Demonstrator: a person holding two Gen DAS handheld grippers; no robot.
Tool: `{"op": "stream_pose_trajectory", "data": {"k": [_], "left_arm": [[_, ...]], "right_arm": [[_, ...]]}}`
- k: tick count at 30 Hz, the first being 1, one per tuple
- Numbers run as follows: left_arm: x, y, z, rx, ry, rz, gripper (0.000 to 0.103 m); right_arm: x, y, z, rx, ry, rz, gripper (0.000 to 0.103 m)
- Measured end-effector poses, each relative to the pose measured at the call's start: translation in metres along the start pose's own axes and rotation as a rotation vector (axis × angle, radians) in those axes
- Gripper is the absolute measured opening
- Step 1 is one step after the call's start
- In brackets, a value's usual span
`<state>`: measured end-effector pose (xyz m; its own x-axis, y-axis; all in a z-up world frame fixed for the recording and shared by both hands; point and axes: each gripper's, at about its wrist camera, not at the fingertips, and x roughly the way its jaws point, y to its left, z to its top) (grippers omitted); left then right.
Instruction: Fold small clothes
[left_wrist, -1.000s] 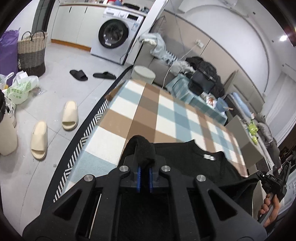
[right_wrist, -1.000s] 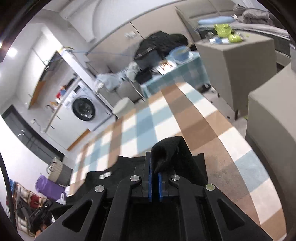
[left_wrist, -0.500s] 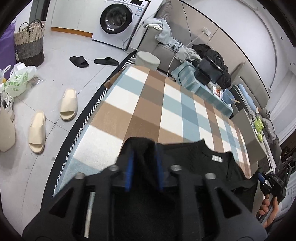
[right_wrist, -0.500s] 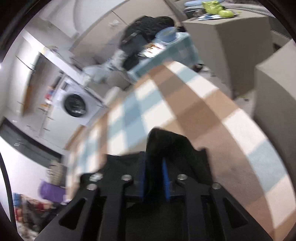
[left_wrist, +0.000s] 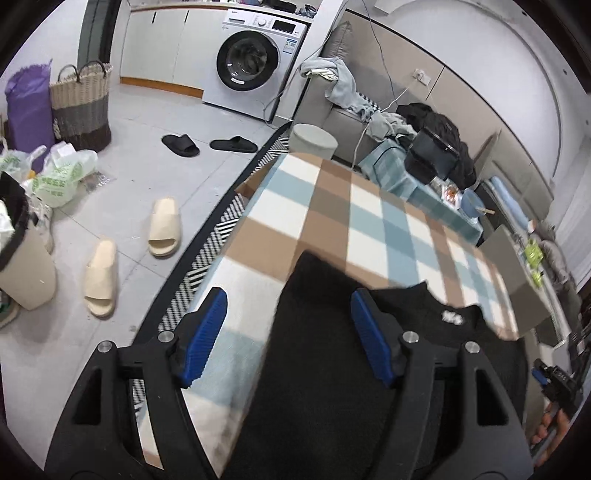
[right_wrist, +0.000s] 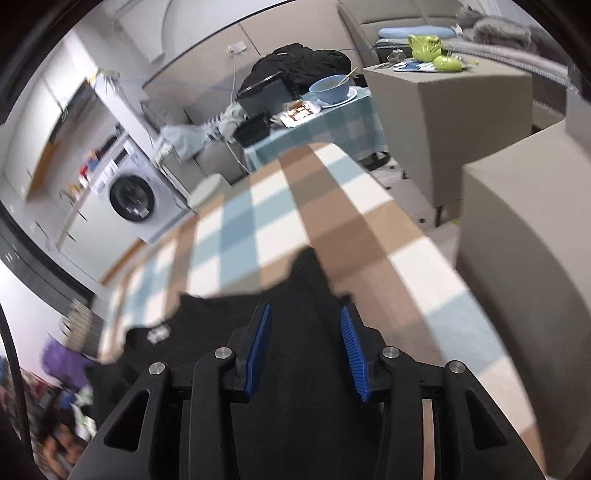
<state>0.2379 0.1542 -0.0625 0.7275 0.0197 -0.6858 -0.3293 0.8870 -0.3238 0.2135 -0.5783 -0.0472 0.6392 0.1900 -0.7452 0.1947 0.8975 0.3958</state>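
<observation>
A black garment (left_wrist: 332, 369) with a white neck label (left_wrist: 451, 316) lies on the table under a brown, blue and white checked cloth (left_wrist: 332, 206). My left gripper (left_wrist: 288, 297) hangs over its left corner, jaws opening; the fabric lies between the blue pads (left_wrist: 205, 332), which do not press on it. In the right wrist view the same garment (right_wrist: 303, 284) and label (right_wrist: 159, 334) show on the checked cloth (right_wrist: 280, 206). My right gripper (right_wrist: 304, 308) is over the right corner, jaws opening, pads off the fabric.
A round stool (left_wrist: 312, 134) and a small table with a blue bowl (right_wrist: 330, 86) stand beyond the far end. Grey boxes (right_wrist: 517, 240) flank the right edge. Slippers (left_wrist: 164, 227), a woven basket (left_wrist: 81, 107) and a washing machine (left_wrist: 247, 64) are on the left floor.
Both grippers were shut on bunched corners of the black garment; both jaws have spread and the corners have dropped onto the cloth. Both hands tipped slightly downward.
</observation>
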Motion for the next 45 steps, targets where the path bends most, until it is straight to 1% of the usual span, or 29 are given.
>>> {"op": "stream_pose_trajectory", "data": {"k": [3, 5, 8, 10, 14, 15, 16, 18, 19, 21, 22, 24, 27, 29, 31, 35, 37, 41, 44, 45], "left_arm": [[-0.007, 0.002, -0.014, 0.018, 0.005, 0.018, 0.066], [-0.01, 0.002, -0.021, 0.03, 0.019, 0.016, 0.066], [-0.016, 0.0, -0.03, 0.045, 0.032, 0.014, 0.066], [-0.022, 0.0, -0.037, 0.052, 0.034, 0.012, 0.066], [-0.033, -0.002, -0.048, 0.075, 0.032, 0.009, 0.066], [-0.035, -0.002, -0.051, 0.085, 0.034, 0.007, 0.066], [-0.037, -0.003, -0.053, 0.09, 0.035, 0.009, 0.066], [-0.039, -0.004, -0.057, 0.107, 0.044, 0.016, 0.066], [-0.04, -0.005, -0.057, 0.112, 0.044, 0.017, 0.066], [-0.042, -0.004, -0.059, 0.114, 0.044, 0.018, 0.066], [-0.041, -0.005, -0.058, 0.113, 0.046, 0.018, 0.066], [-0.041, -0.003, -0.059, 0.105, 0.047, 0.017, 0.066], [-0.041, -0.002, -0.063, 0.098, 0.054, 0.018, 0.066], [-0.041, -0.001, -0.066, 0.098, 0.062, 0.023, 0.066], [-0.042, 0.002, -0.069, 0.102, 0.077, 0.037, 0.066], [-0.047, 0.007, -0.085, 0.127, 0.117, 0.054, 0.066], [-0.054, 0.012, -0.095, 0.124, 0.125, 0.065, 0.066], [-0.066, 0.025, -0.119, 0.086, 0.152, 0.065, 0.066], [-0.079, 0.033, -0.137, 0.087, 0.149, 0.101, 0.066], [-0.084, 0.034, -0.141, 0.093, 0.145, 0.115, 0.066]], "right_arm": [[0.007, -0.014, -0.004, 0.01, 0.019, -0.028, 0.04], [0.016, -0.017, -0.002, 0.027, 0.035, -0.012, 0.04], [0.027, -0.009, 0.0, 0.003, 0.05, -0.001, 0.04], [0.033, 0.001, 0.0, -0.026, 0.022, -0.009, 0.039], [0.046, 0.012, 0.006, -0.047, 0.023, -0.017, 0.039], [0.047, 0.012, 0.007, -0.053, 0.017, -0.02, 0.036], [0.048, 0.012, 0.008, -0.052, 0.007, -0.017, 0.024], [0.045, 0.01, 0.011, -0.047, -0.018, 0.034, 0.008], [0.039, 0.009, 0.011, -0.04, -0.044, 0.065, 0.007], [0.019, 0.005, 0.01, -0.02, -0.154, 0.137, 0.007], [0.012, 0.001, 0.01, 0.007, -0.187, 0.153, 0.007], [0.015, -0.002, 0.014, 0.043, -0.169, 0.116, 0.007], [0.035, 0.0, 0.018, 0.041, -0.081, 0.039, 0.009], [0.039, 0.002, 0.016, 0.041, -0.052, 0.004, 0.015], [0.034, 0.005, 0.012, 0.03, -0.045, -0.015, 0.023], [0.015, 0.007, -0.002, -0.01, -0.04, 0.004, 0.03], [0.003, 0.004, -0.013, -0.006, -0.025, 0.034, 0.038], [-0.028, 0.005, -0.042, -0.057, -0.018, 0.07, 0.04], [-0.045, 0.01, -0.068, -0.105, 0.015, 0.138, 0.04], [-0.049, 0.013, -0.077, -0.124, 0.022, 0.146, 0.04]]}}
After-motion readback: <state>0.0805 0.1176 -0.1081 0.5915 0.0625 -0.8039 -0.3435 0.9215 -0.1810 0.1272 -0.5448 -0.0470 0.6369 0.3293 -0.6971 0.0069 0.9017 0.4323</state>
